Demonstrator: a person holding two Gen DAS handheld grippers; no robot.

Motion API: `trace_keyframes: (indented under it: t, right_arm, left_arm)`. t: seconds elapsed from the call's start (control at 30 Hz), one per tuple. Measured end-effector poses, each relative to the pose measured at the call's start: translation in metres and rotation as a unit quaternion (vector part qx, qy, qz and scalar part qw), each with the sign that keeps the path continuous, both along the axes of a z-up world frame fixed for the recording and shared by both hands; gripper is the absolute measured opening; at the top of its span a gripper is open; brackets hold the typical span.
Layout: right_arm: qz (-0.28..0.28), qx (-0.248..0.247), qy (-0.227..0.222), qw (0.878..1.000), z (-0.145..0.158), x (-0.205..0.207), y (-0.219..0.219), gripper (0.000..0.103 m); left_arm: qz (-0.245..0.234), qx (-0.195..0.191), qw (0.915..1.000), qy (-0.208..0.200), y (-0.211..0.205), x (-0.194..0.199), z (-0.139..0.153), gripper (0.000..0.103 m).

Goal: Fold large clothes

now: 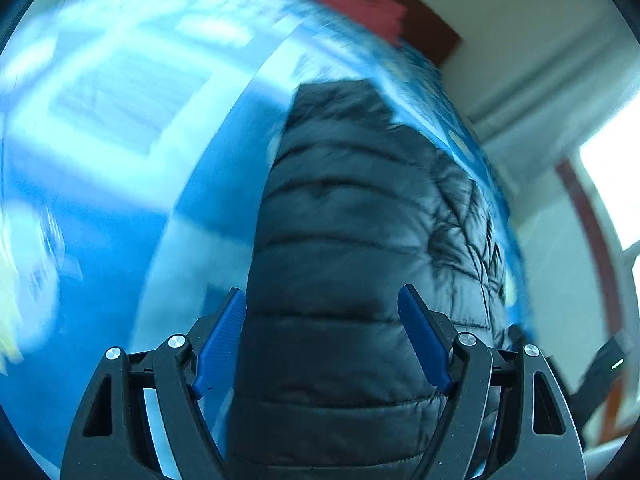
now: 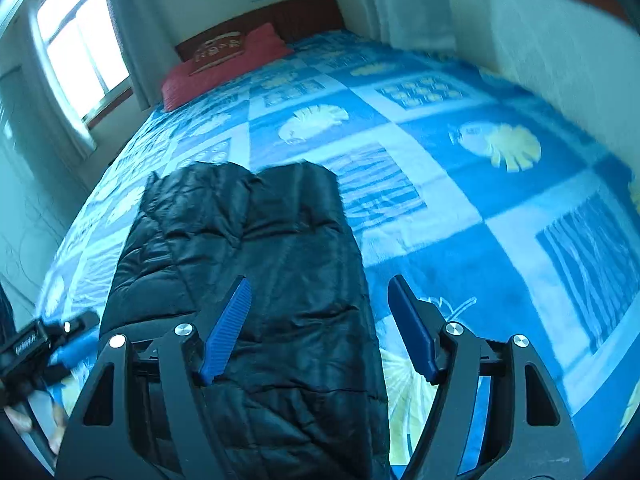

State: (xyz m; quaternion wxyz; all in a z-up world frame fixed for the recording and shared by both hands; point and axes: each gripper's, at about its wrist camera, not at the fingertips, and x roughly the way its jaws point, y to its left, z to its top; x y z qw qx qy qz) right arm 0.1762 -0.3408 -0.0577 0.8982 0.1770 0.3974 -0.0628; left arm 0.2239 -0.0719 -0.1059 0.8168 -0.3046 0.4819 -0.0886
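A black quilted puffer jacket (image 2: 256, 264) lies folded lengthwise in a long strip on the blue patterned bedspread (image 2: 460, 200). It also shows in the left wrist view (image 1: 344, 240), running away from the camera. My left gripper (image 1: 322, 304) is open, its blue pads either side of the jacket's near end, holding nothing. My right gripper (image 2: 320, 292) is open above the jacket's right edge, its left pad (image 2: 228, 328) over the fabric and its right pad (image 2: 412, 328) over the bedspread. The left gripper (image 2: 36, 348) shows at the left edge of the right wrist view.
A red pillow (image 2: 224, 64) lies at the head of the bed against a dark wooden headboard (image 2: 304, 12). A window (image 2: 76, 48) with pale curtains is on the left, a white wall (image 2: 540, 60) runs along the bed's right side.
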Motion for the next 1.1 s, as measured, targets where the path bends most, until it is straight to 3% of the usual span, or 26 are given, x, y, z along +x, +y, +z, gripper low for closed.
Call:
trace_keyframes:
  t: [0.07, 0.2, 0.37, 0.63, 0.7, 0.77, 0.87, 0.97, 1.1]
  right_arm:
    - [-0.004, 0.041, 0.012, 0.999, -0.015, 0.004, -0.009, 0.073]
    - [-0.016, 0.117, 0.025, 0.993, -0.042, 0.008, -0.029, 0.086]
    - [-0.003, 0.245, 0.032, 0.969, -0.079, 0.015, -0.044, 0.091]
    - [0.04, 0.264, 0.021, 0.963, -0.085, 0.017, -0.036, 0.091]
    - [0.045, 0.257, 0.026, 0.965, -0.085, 0.023, -0.033, 0.088]
    - [0.056, 0.272, 0.027, 0.96, -0.086, 0.026, -0.032, 0.07]
    - [0.06, 0.296, 0.021, 0.953, -0.087, 0.026, -0.029, 0.055]
    - [0.065, 0.313, 0.005, 0.947, -0.082, 0.025, -0.025, 0.045]
    - [0.086, 0.34, -0.022, 0.936, -0.072, 0.04, -0.007, 0.041]
  left_arm:
    - [0.016, -0.046, 0.9987, 0.016, 0.003, -0.002, -0.014, 0.08]
    - [0.018, -0.067, 0.9976, -0.001, 0.001, -0.001, -0.022, 0.085]
    - [0.029, -0.094, 0.9949, -0.019, -0.003, -0.007, -0.033, 0.089]
    - [0.029, -0.185, 0.9823, 0.009, 0.011, 0.0, -0.061, 0.093]
    - [0.016, -0.183, 0.983, 0.008, 0.008, 0.002, -0.061, 0.093]
    - [0.005, -0.175, 0.9846, 0.006, 0.004, 0.004, -0.056, 0.092]
    - [-0.009, -0.172, 0.9851, 0.003, 0.002, 0.007, -0.051, 0.091]
    - [-0.023, -0.174, 0.9844, -0.005, 0.004, 0.01, -0.042, 0.088]
    - [-0.027, -0.18, 0.9829, -0.025, 0.019, 0.012, -0.026, 0.085]
